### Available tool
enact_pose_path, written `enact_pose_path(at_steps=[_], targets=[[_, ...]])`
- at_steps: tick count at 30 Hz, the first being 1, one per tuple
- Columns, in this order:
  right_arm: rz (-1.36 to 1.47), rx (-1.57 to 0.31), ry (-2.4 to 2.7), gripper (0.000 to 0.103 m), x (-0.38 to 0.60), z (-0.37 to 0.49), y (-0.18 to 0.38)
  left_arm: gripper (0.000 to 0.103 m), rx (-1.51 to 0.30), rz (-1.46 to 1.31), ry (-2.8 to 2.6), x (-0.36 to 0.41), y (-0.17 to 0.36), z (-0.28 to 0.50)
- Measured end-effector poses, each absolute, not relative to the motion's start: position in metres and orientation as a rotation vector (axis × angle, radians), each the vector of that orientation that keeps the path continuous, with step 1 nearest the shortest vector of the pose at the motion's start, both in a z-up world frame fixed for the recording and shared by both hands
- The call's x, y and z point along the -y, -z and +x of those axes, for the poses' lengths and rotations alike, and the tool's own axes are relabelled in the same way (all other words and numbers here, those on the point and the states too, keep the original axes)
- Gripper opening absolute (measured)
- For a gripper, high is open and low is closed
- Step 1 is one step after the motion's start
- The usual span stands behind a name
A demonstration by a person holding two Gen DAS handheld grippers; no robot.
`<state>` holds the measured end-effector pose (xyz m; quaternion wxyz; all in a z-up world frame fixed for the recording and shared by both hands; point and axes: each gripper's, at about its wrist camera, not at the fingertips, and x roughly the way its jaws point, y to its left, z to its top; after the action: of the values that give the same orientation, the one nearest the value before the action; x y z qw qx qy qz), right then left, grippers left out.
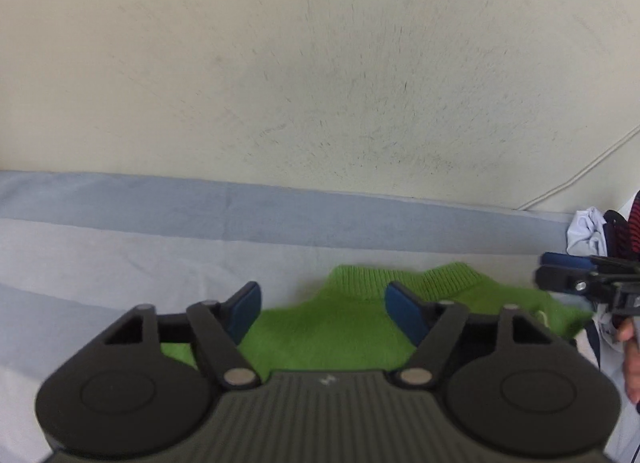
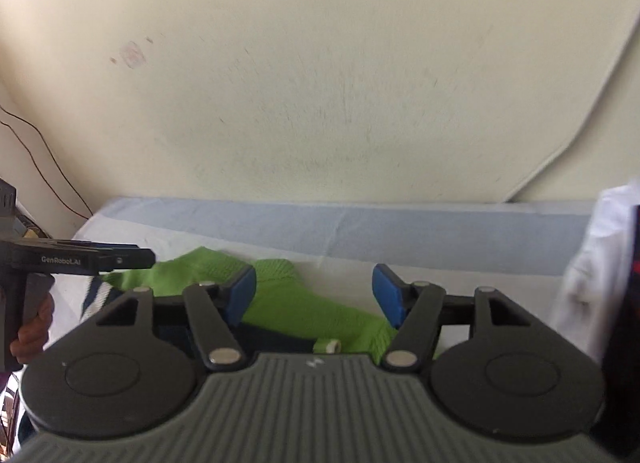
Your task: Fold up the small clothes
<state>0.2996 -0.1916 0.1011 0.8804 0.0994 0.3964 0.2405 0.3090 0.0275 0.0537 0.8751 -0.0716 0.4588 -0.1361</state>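
The green knitted sweater (image 1: 332, 327) lies on the light blue bedsheet (image 1: 120, 247), just ahead of both grippers and below them. In the left wrist view its ribbed collar (image 1: 384, 279) is beyond the gap between the jaws, and the green body fills that gap. In the right wrist view the sweater (image 2: 304, 303) passes behind the left blue pad (image 2: 242, 295) and reaches toward the right one, on top of a dark garment (image 2: 272, 337).

The left gripper (image 1: 322, 313) has its jaws spread wide and holds nothing. The right gripper (image 2: 316, 295) is also spread wide and empty.

The step in hand seems to be the approach to the sweater, before any fold is made. The next move probably calls for each gripper to go down to an edge of the knit and close on one layer only, without catching the dark garment under it.

A heap of other clothes (image 1: 600, 235) waits at the far right of the jaws.
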Motion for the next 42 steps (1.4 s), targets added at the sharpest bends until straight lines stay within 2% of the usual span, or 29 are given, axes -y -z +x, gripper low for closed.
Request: enact_pose_path(at_steps=[2,4,5,6,7,9,14,20,24,27,30,31,33,34,35,39,42], targets=[[0.194,-0.87,-0.533,0.069,0.182,0.316,-0.086,0.073,-0.97,-0.154,0.305,-0.019,-0.043,0.314],[0.188,-0.912,-0.56,0.069,0.172,0.323,-0.072,0.038,-0.949,-0.1,0.316,-0.008,-0.037,0.308],[0.19,-0.907,-0.587,0.066,0.169,0.321,-0.069,0.029,-0.934,-0.038,0.297,-0.002,-0.036,0.302],[0.185,-0.899,-0.624,0.038,0.165,0.317,-0.068,0.023,-0.915,-0.009,0.298,0.001,-0.037,0.297],[0.2,-0.931,-0.669,0.018,0.161,0.315,-0.065,0.014,-0.908,0.0,0.294,0.002,-0.039,0.292],[0.158,-0.908,-0.621,0.011,0.156,0.3,-0.069,0.013,-0.895,-0.039,0.3,-0.004,-0.051,0.281],[0.165,-0.773,-0.641,0.011,0.162,0.25,-0.119,0.013,-0.749,-0.121,0.366,-0.02,-0.102,0.206],[0.035,-0.61,-0.739,0.011,0.164,0.123,-0.172,0.013,-0.563,-0.143,0.409,-0.039,-0.137,0.075],[-0.039,-0.576,-0.788,0.011,0.165,0.041,-0.172,0.013,-0.535,-0.135,0.413,-0.058,-0.123,-0.007],[-0.088,-0.608,-0.803,0.011,0.16,0.0,-0.146,0.014,-0.581,-0.129,0.395,-0.056,-0.098,-0.041],[-0.135,-0.645,-0.776,0.011,0.153,-0.021,-0.112,0.02,-0.67,-0.102,0.374,-0.056,-0.068,-0.056],[-0.15,-0.665,-0.759,0.015,0.147,-0.017,-0.099,0.027,-0.712,-0.103,0.349,-0.057,-0.059,-0.055],[-0.163,-0.678,-0.737,0.022,0.142,-0.02,-0.082,0.028,-0.752,-0.136,0.343,-0.07,-0.052,-0.061],[-0.147,-0.68,-0.726,0.033,0.147,-0.022,-0.08,0.029,-0.745,-0.159,0.359,-0.076,-0.055,-0.066],[-0.11,-0.69,-0.738,0.038,0.151,-0.022,-0.082,0.03,-0.731,-0.181,0.371,-0.083,-0.06,-0.072],[0.007,-0.632,-0.772,0.042,0.171,-0.043,-0.108,0.036,-0.607,-0.262,0.378,-0.11,-0.093,-0.088],[0.083,-0.553,-0.733,0.047,0.178,-0.039,-0.126,0.036,-0.544,-0.282,0.367,-0.109,-0.109,-0.07]])
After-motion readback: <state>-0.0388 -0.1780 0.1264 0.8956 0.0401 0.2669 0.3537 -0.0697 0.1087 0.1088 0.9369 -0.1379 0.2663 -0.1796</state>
